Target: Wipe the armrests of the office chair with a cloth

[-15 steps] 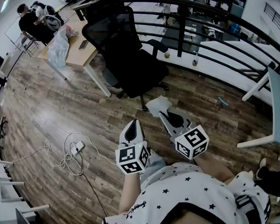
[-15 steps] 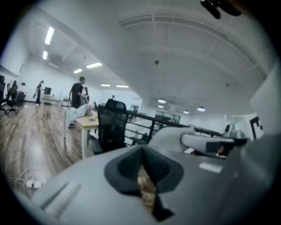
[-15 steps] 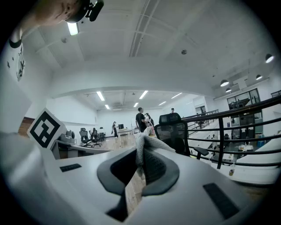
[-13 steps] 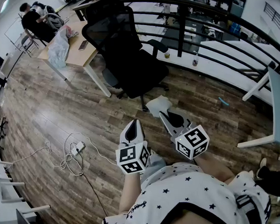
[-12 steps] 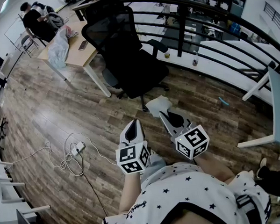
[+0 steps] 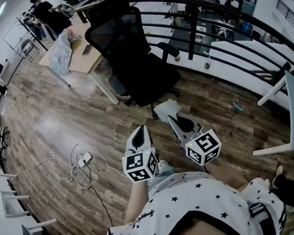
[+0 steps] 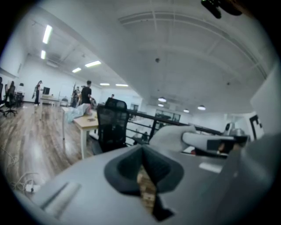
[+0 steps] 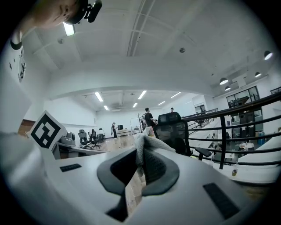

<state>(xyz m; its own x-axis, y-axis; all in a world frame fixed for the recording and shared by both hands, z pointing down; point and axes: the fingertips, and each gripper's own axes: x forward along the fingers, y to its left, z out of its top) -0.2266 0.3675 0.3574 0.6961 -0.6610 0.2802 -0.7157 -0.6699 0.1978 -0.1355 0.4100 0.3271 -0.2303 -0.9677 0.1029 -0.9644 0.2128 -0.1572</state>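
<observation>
Head view: the person holds both grippers low and close to the body, side by side, both pointing toward 12 o'clock.

Left gripper (image 6: 139, 134): jaws pressed together, nothing between them; only a thin slit of floor shows between the pads in the left gripper view.

Right gripper (image 6: 174, 121): jaws pinching a pale cloth (image 8: 143, 150). The cloth bunches up above the jaw tips and a fold hangs forward of them.

Office chair (image 6: 136, 61): black, mesh back, at 12 o'clock from the grippers and well apart from both. Its one clearly visible armrest (image 6: 169, 49) sits at about 1 o'clock; the cloth is not touching it.

A wooden desk (image 6: 80, 56) stands at 10 o'clock beside the chair. A white cable (image 6: 76, 167) is coiled on the wood floor at 9 o'clock from the left gripper. A black railing (image 6: 220, 12) curves behind the chair.
</observation>
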